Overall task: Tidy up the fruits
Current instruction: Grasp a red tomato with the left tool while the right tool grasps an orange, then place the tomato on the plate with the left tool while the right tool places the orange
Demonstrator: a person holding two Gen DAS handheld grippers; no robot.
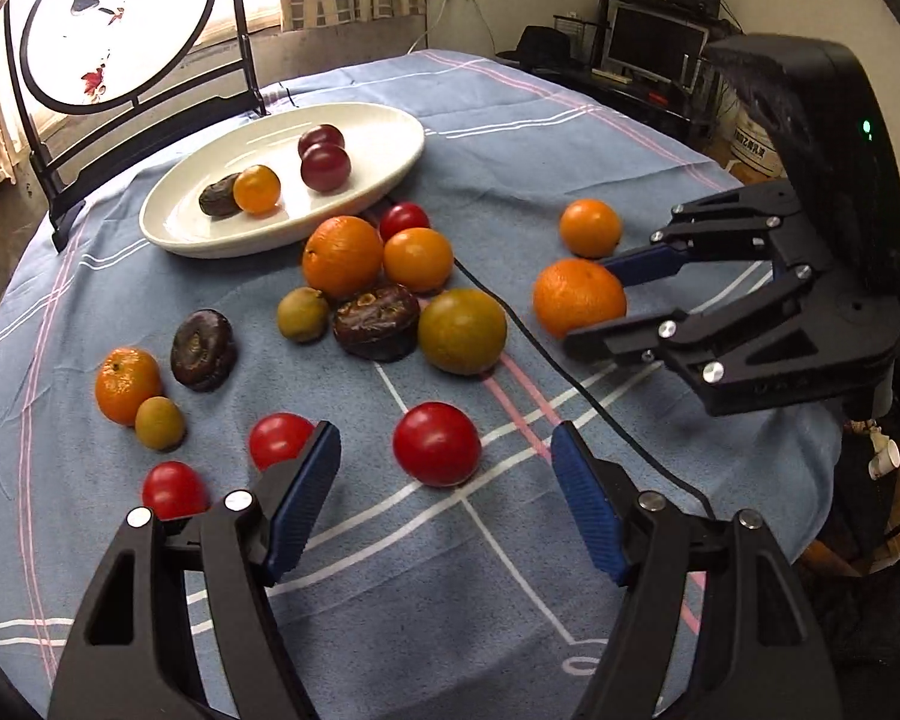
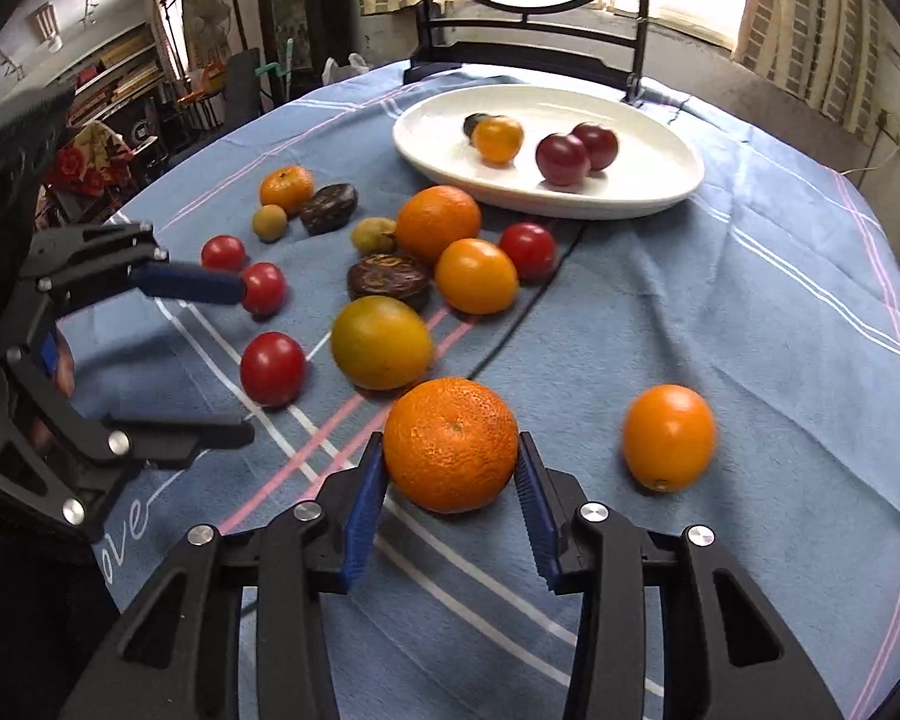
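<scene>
Nearest us, our right gripper (image 2: pixel 450 462) clamps its blue pads on a rough-skinned orange (image 2: pixel 450 444) that sits on the blue striped tablecloth (image 2: pixel 750 312). A smooth orange (image 2: pixel 668 437) lies just beside it. Our left gripper (image 1: pixel 444 462) hangs with jaws wide around nothing, a red tomato (image 1: pixel 437 443) on the cloth just beyond its tips. Farther on, oranges, tomatoes and dark fruits crowd the middle of the table. At the far side, the white oval plate (image 2: pixel 660 180) holds two plums (image 2: pixel 576 153), a small orange and one dark fruit.
</scene>
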